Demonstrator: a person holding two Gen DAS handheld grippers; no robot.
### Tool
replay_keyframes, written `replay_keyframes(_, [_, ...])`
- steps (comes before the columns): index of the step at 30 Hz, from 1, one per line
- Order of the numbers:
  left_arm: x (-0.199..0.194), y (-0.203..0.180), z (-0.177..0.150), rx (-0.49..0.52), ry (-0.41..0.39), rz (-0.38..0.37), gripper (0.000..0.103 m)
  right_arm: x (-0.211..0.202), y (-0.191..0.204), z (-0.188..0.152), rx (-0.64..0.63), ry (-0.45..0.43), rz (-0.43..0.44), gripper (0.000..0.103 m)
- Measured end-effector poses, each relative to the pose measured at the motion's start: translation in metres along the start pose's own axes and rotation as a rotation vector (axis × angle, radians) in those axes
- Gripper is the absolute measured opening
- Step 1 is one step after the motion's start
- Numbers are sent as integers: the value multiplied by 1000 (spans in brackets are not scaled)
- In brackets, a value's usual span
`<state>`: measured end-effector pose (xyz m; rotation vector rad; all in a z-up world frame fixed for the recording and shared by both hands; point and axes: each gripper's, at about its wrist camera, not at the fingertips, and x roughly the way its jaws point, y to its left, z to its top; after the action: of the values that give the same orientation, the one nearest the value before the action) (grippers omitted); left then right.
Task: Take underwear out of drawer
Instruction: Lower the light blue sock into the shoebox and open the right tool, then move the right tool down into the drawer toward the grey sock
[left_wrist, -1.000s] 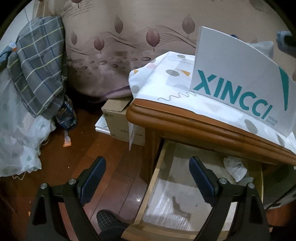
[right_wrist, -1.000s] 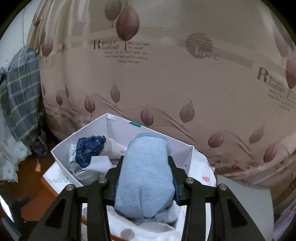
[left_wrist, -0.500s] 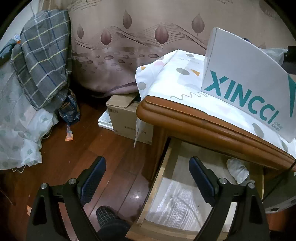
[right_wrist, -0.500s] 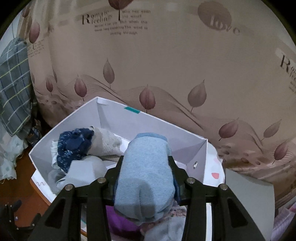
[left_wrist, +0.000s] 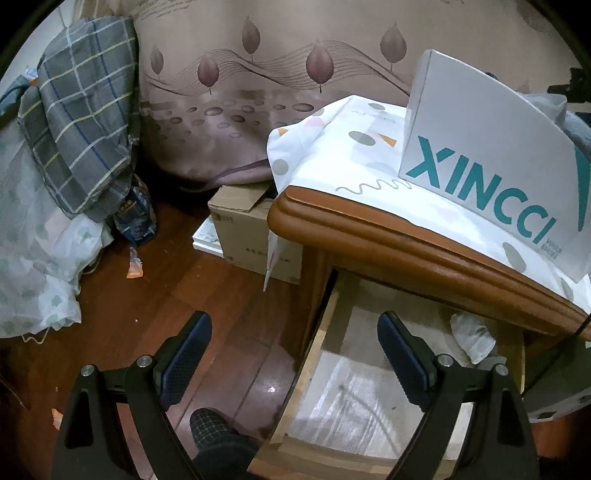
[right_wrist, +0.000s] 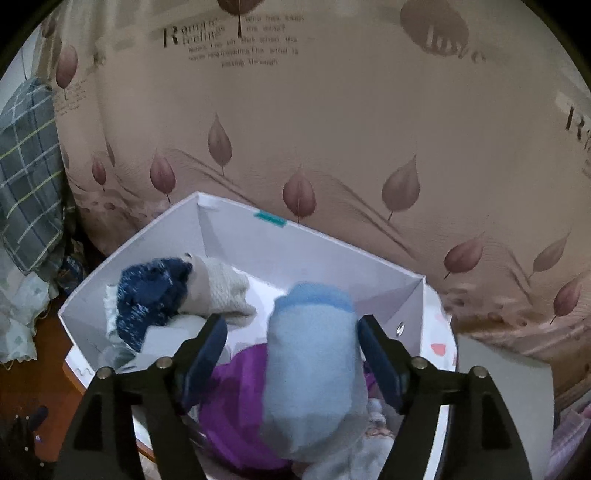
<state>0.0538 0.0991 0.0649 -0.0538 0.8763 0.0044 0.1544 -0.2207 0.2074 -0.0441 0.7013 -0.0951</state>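
My right gripper (right_wrist: 291, 325) hangs over the white XINCCI box (right_wrist: 258, 240), and its jaws are opening. A light blue rolled underwear (right_wrist: 314, 362) stands between them on a purple garment (right_wrist: 236, 398); the left pad is clear of it. A dark blue roll (right_wrist: 147, 291) and a cream roll (right_wrist: 221, 291) lie further left in the box. My left gripper (left_wrist: 294, 321) is open with nothing in it, above the left rim of the pulled-out drawer (left_wrist: 314, 354). A white bundle (left_wrist: 472, 338) lies at the drawer's back right.
The box (left_wrist: 491, 162) stands on a patterned cloth (left_wrist: 343, 155) over the wooden nightstand top (left_wrist: 406, 251). A cardboard carton (left_wrist: 240, 229) sits on the floor beside it. A plaid cloth (left_wrist: 81, 122) hangs at left, and a slippered foot (left_wrist: 210, 428) is below my left gripper.
The right gripper's jaws have spread away from the light blue roll, after moving forward and down over the box. The left gripper has kept still and open.
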Motion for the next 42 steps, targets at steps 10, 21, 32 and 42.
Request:
replay_keyframes(10, [5, 1, -1, 3, 17, 29, 90, -87, 2, -30, -98, -98, 41, 76])
replay_keyframes(21, [6, -1, -3, 9, 23, 34, 90, -100, 31, -206, -405, 115, 172, 76])
replay_keyframes(32, [8, 6, 0, -17, 41, 23, 90, 34, 51, -289, -560, 389, 196, 76])
replay_keyframes(42, [14, 7, -2, -16, 76, 11, 90, 106, 63, -328, -764, 439, 133, 76])
